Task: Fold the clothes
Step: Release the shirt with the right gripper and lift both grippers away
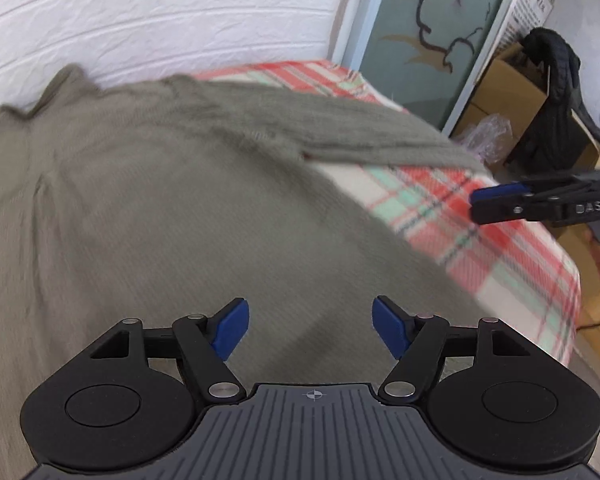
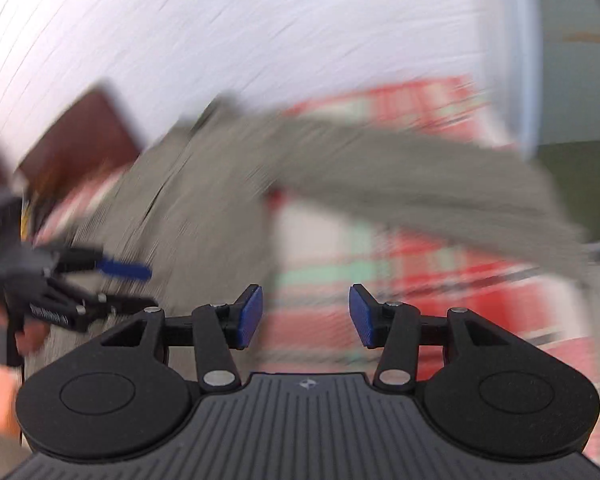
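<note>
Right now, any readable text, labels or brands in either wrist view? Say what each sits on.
"DAS": on the side of the right gripper, in the left wrist view.
White lettering on the left gripper, in the right wrist view: too blurred to read.
Printed notice by the door frame, top right of the left wrist view: too small to read.
Nothing legible on the grey garment or the plaid cover.

You are in a home bedroom, by the look of it. A bed [image 1: 452, 208] with a red, green and white plaid cover stands against a white textured wall [image 1: 160, 20]. A grey garment [image 1: 160, 200] lies spread on it. Beside the bed: a door panel [image 1: 428, 32] with a cartoon drawing, a cardboard box [image 1: 512, 92], a black bag [image 1: 556, 92] hung over it.
</note>
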Available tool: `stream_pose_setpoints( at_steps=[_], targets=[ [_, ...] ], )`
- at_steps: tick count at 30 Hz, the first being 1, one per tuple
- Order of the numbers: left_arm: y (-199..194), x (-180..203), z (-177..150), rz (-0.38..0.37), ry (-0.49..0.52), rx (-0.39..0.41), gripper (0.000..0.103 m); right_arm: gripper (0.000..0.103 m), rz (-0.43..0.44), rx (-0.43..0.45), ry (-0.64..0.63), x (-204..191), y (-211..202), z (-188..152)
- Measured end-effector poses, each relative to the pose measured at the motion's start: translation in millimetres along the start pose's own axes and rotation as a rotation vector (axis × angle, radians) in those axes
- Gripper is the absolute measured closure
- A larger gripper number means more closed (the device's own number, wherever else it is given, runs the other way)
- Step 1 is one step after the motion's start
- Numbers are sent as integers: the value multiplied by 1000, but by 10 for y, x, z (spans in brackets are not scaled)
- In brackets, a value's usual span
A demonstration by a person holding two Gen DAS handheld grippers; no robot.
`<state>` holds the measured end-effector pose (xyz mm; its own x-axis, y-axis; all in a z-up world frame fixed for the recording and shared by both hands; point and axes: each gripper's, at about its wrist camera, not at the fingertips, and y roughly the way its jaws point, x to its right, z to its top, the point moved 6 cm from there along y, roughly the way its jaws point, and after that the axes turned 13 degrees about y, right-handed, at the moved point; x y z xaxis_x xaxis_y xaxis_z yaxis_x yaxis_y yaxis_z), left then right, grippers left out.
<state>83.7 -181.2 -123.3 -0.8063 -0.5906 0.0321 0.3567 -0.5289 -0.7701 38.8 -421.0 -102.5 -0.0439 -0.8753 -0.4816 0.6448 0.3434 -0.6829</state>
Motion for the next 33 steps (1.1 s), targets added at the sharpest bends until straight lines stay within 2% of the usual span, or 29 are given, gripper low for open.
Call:
stream_pose_setpoints(
  at_steps=[3, 7, 8, 9, 10, 13, 14, 15, 19, 22, 25, 26, 30, 33],
  targets=[
    [-292, -64, -369, 68, -8, -9, 22, 50, 0, -62, -19, -124, 73, -226],
    [-643, -345, -828, 138, -161, -13, 21, 53, -16, -137, 1, -174, 75, -485],
    [-728, -426, -921, 155, -207, -5, 21, 58, -19, -154, 3, -195, 68, -546],
    [-803, -490, -995, 175, -241, 7, 21, 87, -29, -172, 8, -215, 66, -594],
    [-879, -555, -1069, 195, -275, 18, 21, 103, -51, -190, 16, -236, 71, -624],
    [-1103, -697, -1265, 253, -336, 62, 21, 103, -116, -210, 32, -305, 26, -635],
    [-1172, -735, -1322, 271, -348, 77, 20, 102, -135, -212, 26, -335, -3, -640],
    [-1226, -774, -1366, 290, -353, 88, 18, 98, -162, -216, 12, -374, -20, -631],
    [-1453, -971, -1496, 391, -378, 141, 18, 60, -220, -101, -122, -806, -169, -263],
    [-1634, -1178, -1600, 470, -426, 184, 18, 53, -158, -19, -228, -1397, -240, 88],
    [-1702, -1429, -1672, 506, -495, 207, 18, 45, -71, -5, -346, -2038, -99, 315],
    [-1692, -1527, -1681, 519, -525, 204, 18, 45, -45, -11, -381, -2228, -12, 368],
    [-1631, -1911, -1681, 506, -615, 240, 18, 45, 46, -45, -513, -2919, 540, 568],
    [-1503, -2145, -1640, 488, -640, 252, 18, 45, 74, -59, -586, -3304, 993, 712]
  ],
)
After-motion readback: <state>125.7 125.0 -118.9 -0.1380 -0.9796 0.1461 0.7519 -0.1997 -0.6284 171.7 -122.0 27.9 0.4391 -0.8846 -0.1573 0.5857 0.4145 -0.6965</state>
